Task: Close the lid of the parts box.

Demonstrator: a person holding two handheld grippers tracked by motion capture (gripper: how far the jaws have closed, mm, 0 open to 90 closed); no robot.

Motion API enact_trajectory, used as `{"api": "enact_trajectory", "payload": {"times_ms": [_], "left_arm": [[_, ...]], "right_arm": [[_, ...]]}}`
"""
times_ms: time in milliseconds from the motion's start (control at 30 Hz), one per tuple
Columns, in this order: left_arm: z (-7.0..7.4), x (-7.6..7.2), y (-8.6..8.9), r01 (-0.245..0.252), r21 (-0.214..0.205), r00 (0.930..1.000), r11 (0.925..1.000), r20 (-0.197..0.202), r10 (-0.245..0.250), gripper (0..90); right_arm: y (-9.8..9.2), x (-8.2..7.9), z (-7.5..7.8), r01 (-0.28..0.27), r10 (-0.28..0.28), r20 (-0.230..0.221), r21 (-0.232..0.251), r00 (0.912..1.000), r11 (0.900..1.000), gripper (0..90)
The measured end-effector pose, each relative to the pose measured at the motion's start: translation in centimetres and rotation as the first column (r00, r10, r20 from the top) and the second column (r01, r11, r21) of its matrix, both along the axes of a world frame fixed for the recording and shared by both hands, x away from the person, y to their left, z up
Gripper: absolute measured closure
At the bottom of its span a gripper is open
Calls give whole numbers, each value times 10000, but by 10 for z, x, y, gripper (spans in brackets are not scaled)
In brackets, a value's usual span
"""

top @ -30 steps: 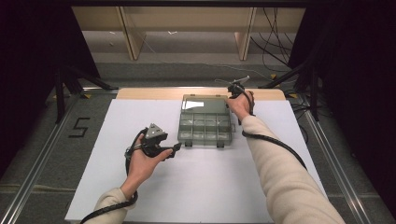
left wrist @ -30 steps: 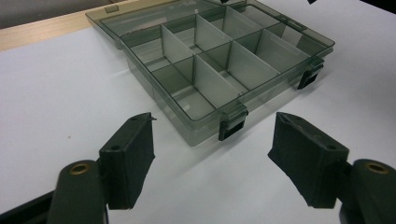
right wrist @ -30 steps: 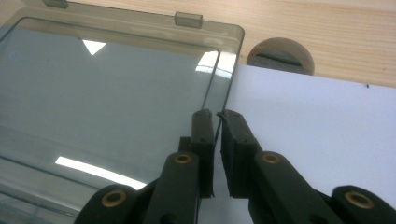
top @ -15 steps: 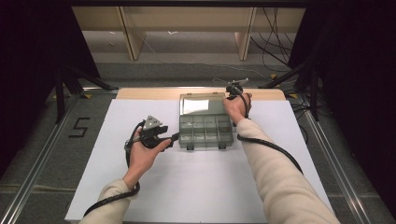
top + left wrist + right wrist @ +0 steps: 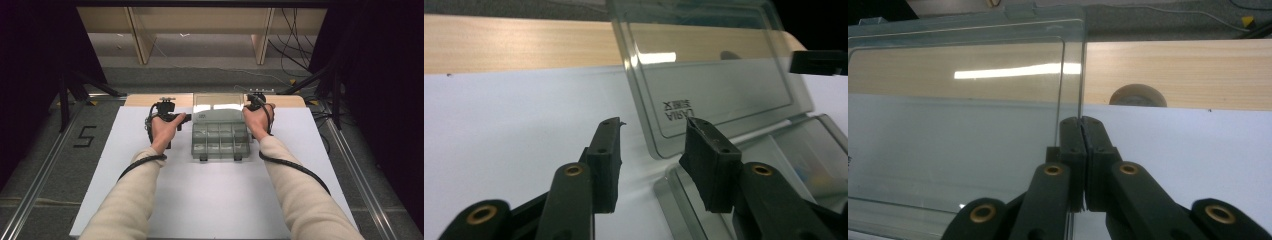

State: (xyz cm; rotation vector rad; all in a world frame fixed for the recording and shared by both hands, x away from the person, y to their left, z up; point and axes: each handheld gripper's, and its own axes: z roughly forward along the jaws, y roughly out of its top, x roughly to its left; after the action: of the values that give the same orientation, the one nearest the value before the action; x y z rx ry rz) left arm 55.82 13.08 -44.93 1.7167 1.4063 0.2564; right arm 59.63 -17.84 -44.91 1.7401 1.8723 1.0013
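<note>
A clear plastic compartment box (image 5: 220, 142) lies in the middle of the white board, its lid (image 5: 218, 102) standing nearly upright at the far side. My right gripper (image 5: 253, 100) is at the lid's right edge; in the right gripper view its jaws (image 5: 1081, 122) are shut on that edge of the lid (image 5: 963, 115). My left gripper (image 5: 186, 118) is at the box's left side by the hinge. In the left gripper view it (image 5: 654, 132) is open, with the lid's (image 5: 719, 75) lower left corner between the jaws, untouched. The box's compartments look empty.
The white board (image 5: 150, 200) covers the table, with a wooden strip (image 5: 145, 100) along its far edge. A round wooden disc (image 5: 1138, 96) sits on that strip near my right gripper. A "5" mark (image 5: 84, 136) is on the floor at left. Cables trail from both grippers.
My left gripper has moved from the box's front left corner forward to the lid's left edge. The right gripper has swung the lid from a low angle to nearly upright.
</note>
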Motion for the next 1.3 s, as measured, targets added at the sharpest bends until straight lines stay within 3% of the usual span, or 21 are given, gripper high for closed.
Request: {"api": "enact_trajectory", "payload": {"times_ms": [67,133,167,267,300,333,467,567,667,767,867,900,1033,1067,1100,1133,1167,1200,1300], "left_arm": [[-3,6,-4,-103,-267,9995,9996,-305,95,604],[-5,11,-6,-69,13,9985,10000,-546,70,623],[-6,13,-8,-75,-15,9978,10000,-655,74,631],[-8,17,-14,-169,-109,9962,9998,-859,159,657],[-9,18,-16,-225,-120,9956,9997,-913,213,667],[-9,19,-17,-286,-105,9947,9995,-987,275,676],[-11,21,-21,-404,-275,9934,9988,-1088,371,767],[-12,21,-21,-506,51,9941,9987,-953,509,848],[-13,19,-22,-989,-328,9913,9946,-909,956,861],[-11,15,-26,-1101,-39,9920,9939,-630,1096,870],[-10,12,-27,-1228,-141,9915,9923,-459,1221,876],[-9,11,-25,-1126,-72,9930,9936,-364,1122,876],[-6,9,-26,-1260,-171,9919,9919,-211,1256,876],[-6,9,-26,-1229,-219,9923,9922,-203,1225,876],[-6,8,-25,-1247,-249,9921,9919,-150,1243,876],[-6,8,-25,-1296,-209,9915,9913,-171,1292,876],[-6,8,-25,-1311,-238,9913,9911,-144,1308,876],[-7,8,-24,-1259,-268,9920,9917,-132,1256,875],[-6,10,-24,-1068,-122,9943,9942,30,1069,873]], "right_arm": [[-2,-2,-1,-105,106,160,-56,9998,9999,896],[-1,-3,1,2,-5,161,177,9999,9998,896],[-4,-1,-1,-322,330,635,-139,9974,9994,896],[-5,-2,-1,-327,328,768,-31,9965,9995,896],[-6,-2,-3,-438,455,951,-196,9944,9988,896],[-5,-4,-1,-299,295,832,38,9961,9995,896],[-8,-7,0,-341,327,880,150,9956,9993,895],[-9,-9,2,-511,516,1049,-73,9931,9987,895],[-9,-12,4,-477,472,1084,21,9930,9989,893],[-8,-12,5,-335,321,959,134,9949,9993,887],[-12,-10,5,-736,760,1181,-248,9901,9970,853],[-11,-11,7,-699,684,979,116,9928,9975,821],[-11,-7,8,-794,755,944,386,9927,9961,762],[-13,-5,8,-907,870,1075,295,9904,9954,770],[-11,-4,8,-799,735,1012,607,9922,9950,794],[-13,-3,9,-1023,976,1029,415,9899,9939,823],[-12,-3,9,-900,862,928,383,9919,9952,866],[-12,-2,10,-965,942,1011,182,9904,9952,873],[-12,-3,12,-907,886,986,162,9912,9957,881]]}}
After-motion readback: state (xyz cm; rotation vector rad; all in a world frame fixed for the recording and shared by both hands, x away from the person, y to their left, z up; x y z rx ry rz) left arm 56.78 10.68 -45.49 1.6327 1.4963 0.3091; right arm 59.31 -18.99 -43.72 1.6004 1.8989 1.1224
